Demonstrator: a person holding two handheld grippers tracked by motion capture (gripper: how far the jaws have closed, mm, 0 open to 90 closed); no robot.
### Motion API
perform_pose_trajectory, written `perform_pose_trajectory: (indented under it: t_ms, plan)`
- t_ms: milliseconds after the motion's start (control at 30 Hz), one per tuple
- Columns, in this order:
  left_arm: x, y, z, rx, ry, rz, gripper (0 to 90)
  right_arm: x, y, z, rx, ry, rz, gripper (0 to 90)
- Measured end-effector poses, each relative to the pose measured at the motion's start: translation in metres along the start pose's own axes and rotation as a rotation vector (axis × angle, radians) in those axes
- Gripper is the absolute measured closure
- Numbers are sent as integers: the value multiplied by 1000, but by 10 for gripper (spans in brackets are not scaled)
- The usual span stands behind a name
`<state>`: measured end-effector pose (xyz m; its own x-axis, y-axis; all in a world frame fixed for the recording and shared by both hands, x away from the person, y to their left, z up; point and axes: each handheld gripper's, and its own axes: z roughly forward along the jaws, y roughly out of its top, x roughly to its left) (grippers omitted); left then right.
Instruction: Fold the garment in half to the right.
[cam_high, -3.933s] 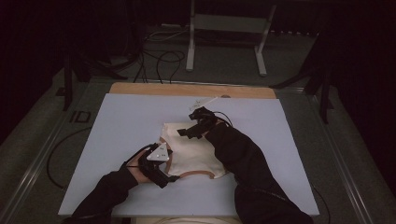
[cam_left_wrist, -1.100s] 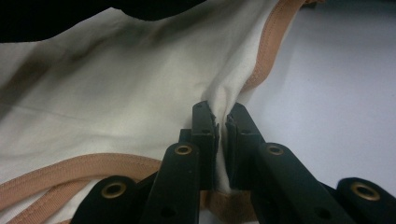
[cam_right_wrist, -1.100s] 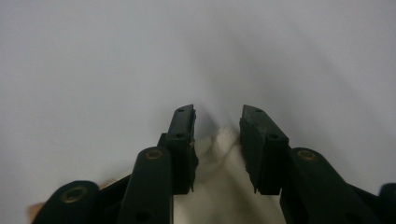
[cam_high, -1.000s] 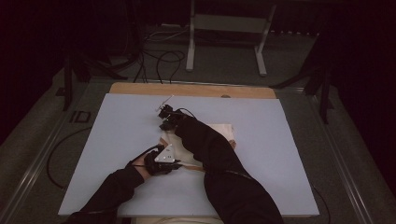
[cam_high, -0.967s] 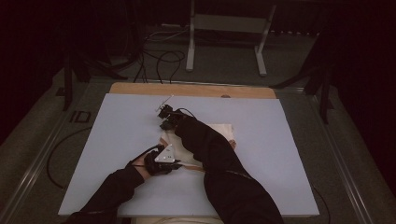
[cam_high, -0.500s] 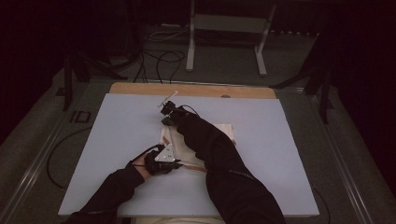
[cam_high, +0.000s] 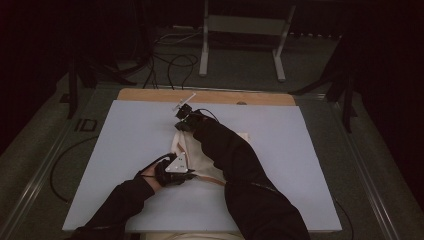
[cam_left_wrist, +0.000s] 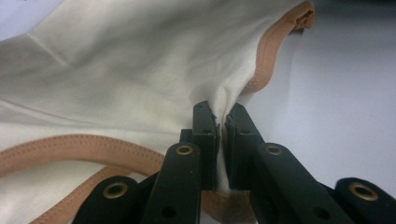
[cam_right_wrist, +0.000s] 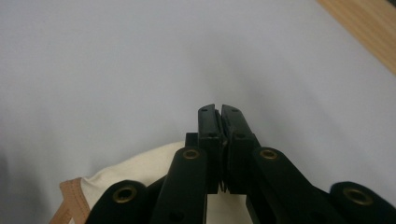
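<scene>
A cream garment (cam_high: 187, 147) with tan trim lies on the pale blue table top (cam_high: 125, 140), folded in toward the left. My left gripper (cam_high: 190, 171) is at its near edge. In the left gripper view the left gripper (cam_left_wrist: 220, 112) is shut on a pinched fold of the garment (cam_left_wrist: 140, 60) beside the tan trim. My right gripper (cam_high: 184, 120) is at the garment's far end, and its dark sleeve crosses over the cloth. In the right gripper view the right gripper (cam_right_wrist: 218, 109) is shut, and the garment (cam_right_wrist: 135, 175) rises to its pads from below.
A wooden strip (cam_high: 150, 95) runs along the table's far edge. Beyond it stand a metal frame (cam_high: 240, 45) and cables (cam_high: 165, 60) on the dark floor. A small dark object (cam_high: 86, 124) sits off the table's left edge. Bare table top (cam_high: 300, 165) spreads to the right.
The right gripper crossed from the garment's right side to its far left, folding the cloth over. In the last second it rose slightly. The left gripper stayed in place.
</scene>
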<state>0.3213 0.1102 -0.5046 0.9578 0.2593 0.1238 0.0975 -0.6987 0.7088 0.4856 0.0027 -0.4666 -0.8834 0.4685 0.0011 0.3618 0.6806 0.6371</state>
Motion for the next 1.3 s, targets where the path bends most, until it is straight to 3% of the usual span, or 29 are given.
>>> perform_pose_trajectory:
  t_ms: [467, 1300]
  plan:
    - [0, 14, -5, 16, -19, 52, 848, -1, 0, -30, -45, 3, -25, 881]
    - [-3, 48, -1, 48, -53, 136, 849, -13, -17, -79, -109, -18, -15, 880]
